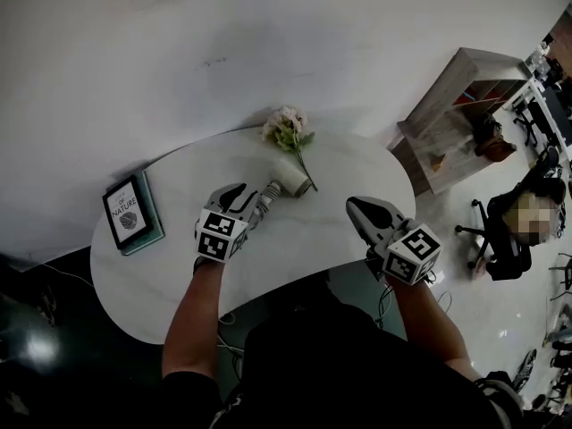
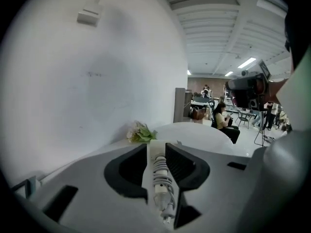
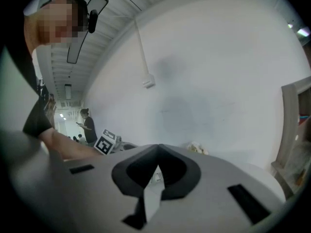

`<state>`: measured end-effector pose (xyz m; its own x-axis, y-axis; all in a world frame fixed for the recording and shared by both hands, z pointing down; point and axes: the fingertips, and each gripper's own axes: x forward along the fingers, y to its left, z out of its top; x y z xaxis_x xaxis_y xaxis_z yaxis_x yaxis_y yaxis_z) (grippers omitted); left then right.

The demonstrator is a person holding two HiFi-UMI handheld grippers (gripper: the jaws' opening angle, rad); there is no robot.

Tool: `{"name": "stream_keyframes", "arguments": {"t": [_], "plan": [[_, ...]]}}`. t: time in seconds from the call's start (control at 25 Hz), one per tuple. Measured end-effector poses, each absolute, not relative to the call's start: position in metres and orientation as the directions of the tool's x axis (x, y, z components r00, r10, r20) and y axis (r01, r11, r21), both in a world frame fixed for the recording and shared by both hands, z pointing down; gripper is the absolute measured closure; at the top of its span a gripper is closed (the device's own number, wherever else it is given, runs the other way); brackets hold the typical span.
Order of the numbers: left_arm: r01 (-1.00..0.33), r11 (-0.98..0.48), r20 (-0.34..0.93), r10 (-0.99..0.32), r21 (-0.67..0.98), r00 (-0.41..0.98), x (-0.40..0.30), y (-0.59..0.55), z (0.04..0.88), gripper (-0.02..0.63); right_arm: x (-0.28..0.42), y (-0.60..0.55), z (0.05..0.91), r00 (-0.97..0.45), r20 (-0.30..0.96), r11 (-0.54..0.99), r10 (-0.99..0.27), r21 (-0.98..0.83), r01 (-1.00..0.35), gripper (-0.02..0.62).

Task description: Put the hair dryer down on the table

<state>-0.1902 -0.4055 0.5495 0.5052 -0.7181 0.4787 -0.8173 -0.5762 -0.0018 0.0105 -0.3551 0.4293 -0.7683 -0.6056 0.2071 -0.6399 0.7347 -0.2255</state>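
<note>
Seen from above, a person stands at the near edge of a white oval table [image 1: 179,284] with a gripper in each hand. The right gripper [image 1: 357,208] hangs over the near right of the table. Its jaws are closed tip to tip on nothing, and it seems parked out of the way because the job needs only one hand.

Further in, near the middle, the left gripper [image 1: 255,199] has its jaws closed on the handle of the dryer [image 1: 290,184]. The pads press both sides of the handle, and a cord [image 2: 160,178] is wound round it with the plug hanging loose. Gripping the handle keeps the heavier barrel pointing away, to the far right. The barrel sits low at the tabletop just beyond the jaws. Whether its weight already rests there cannot be told.

A book [image 1: 128,213] lies at the left edge, well clear. At the far edge is a bunch of flowers [image 1: 288,130], whose stem reaches down beside the barrel. Beyond the table is a plain white wall.
</note>
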Motion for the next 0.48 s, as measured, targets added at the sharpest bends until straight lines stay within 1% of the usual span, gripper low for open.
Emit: {"name": "stream_keyframes", "arguments": {"t": [0.08, 0.24, 0.36, 0.48], "plan": [[-0.811, -0.586, 0.452, -0.723, 0.002, 0.523, -0.194, -0.395, 0.539, 0.491, 0.007, -0.346, 0.422, -0.758, 0.198, 0.724, -0.622, -0.223, -0.652, 0.589], [-0.808, -0.59, 0.401, -0.74, 0.002, 0.541, -0.197, -0.376, 0.518, 0.491, 0.002, -0.327, 0.406, -0.75, 0.181, 0.724, -0.636, -0.197, -0.661, 0.589], [-0.826, -0.564, 0.349, -0.774, 0.003, 0.529, -0.199, -0.363, 0.498, 0.502, 0.004, -0.315, 0.396, -0.75, 0.164, 0.729, -0.641, -0.175, -0.662, 0.589], [-0.847, -0.532, 0.322, -0.8, 0.01, 0.506, -0.199, -0.35, 0.484, 0.529, 0.013, -0.308, 0.386, -0.751, 0.139, 0.733, -0.646, -0.16, -0.661, 0.589]]}}
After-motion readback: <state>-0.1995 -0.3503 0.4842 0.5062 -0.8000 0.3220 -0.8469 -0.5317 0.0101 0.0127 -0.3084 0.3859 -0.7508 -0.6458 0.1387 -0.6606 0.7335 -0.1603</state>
